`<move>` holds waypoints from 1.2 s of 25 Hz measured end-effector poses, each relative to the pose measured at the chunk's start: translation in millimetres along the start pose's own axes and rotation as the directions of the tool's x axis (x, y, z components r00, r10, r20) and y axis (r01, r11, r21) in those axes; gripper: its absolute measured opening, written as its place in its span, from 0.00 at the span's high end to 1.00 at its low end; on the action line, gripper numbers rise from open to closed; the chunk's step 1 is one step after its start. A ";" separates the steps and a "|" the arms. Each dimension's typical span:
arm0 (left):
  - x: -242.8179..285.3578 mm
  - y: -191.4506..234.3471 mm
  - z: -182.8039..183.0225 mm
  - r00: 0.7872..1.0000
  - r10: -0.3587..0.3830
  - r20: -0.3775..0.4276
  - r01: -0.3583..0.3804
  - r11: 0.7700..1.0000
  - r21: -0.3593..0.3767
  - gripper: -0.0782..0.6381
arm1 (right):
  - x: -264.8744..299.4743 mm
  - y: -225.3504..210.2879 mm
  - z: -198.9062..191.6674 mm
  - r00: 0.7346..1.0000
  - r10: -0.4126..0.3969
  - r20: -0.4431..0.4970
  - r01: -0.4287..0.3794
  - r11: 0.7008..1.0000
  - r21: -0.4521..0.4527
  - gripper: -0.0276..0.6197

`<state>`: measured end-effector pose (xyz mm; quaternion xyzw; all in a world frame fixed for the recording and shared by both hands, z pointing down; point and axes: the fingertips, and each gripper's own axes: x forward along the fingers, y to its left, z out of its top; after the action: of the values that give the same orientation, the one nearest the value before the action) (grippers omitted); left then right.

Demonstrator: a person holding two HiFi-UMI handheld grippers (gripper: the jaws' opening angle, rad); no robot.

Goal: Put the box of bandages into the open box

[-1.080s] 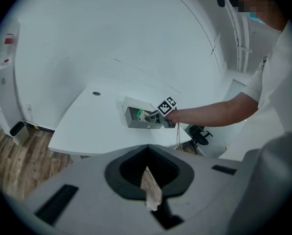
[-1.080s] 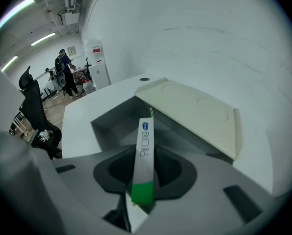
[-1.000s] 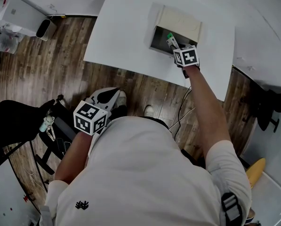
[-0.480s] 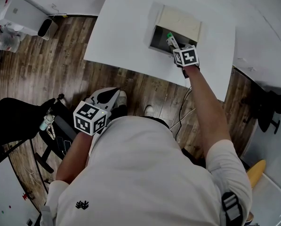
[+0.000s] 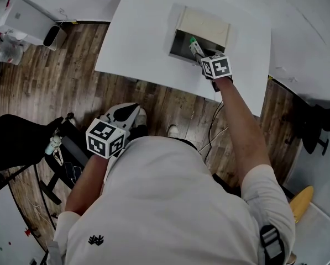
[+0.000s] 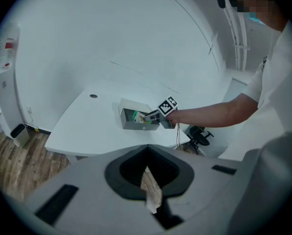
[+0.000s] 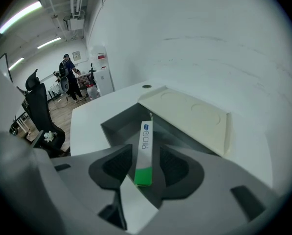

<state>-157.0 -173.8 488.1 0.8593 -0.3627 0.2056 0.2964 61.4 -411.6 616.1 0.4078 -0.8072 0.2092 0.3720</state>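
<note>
Jaws of my right gripper [image 7: 145,161] have just been opening and stand spread, with the slim white-and-green cardboard box of bandages [image 7: 145,148] between them, a gap on either side. Its far end reaches into the open grey box [image 7: 117,126] (its cream lid [image 7: 190,114] is folded back) on the white table [image 5: 134,43]. My left gripper [image 6: 148,175], low over the wooden floor [image 5: 59,81], has its jaws pressed together.

The print on the box of bandages [image 7: 145,148] was too small for me to read, and my right fingers [image 7: 177,168] hid the near wall of the open box [image 7: 117,127].
</note>
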 end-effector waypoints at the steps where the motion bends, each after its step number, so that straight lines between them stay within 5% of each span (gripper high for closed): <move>1: 0.4 -3.0 0.0 1.000 -0.001 0.001 0.001 1.000 0.002 0.89 | -4.3 0.4 0.1 1.000 0.002 0.007 -0.002 1.000 0.001 0.68; 14: 9.5 -52.7 -7.9 0.999 -0.029 0.030 0.028 0.999 0.029 0.89 | -68.2 14.8 -9.7 0.992 0.025 0.125 -0.026 1.000 0.004 0.69; 30: 30.9 -113.3 -21.6 0.999 -0.034 0.036 0.032 0.998 0.055 0.89 | -169.9 66.2 -75.7 0.965 0.094 0.244 -0.110 0.992 0.055 0.91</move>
<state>-55.4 -111.5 480.9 0.8765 -0.3481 0.1945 0.2696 106.4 -239.3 530.9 0.4004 -0.8586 0.2045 0.2461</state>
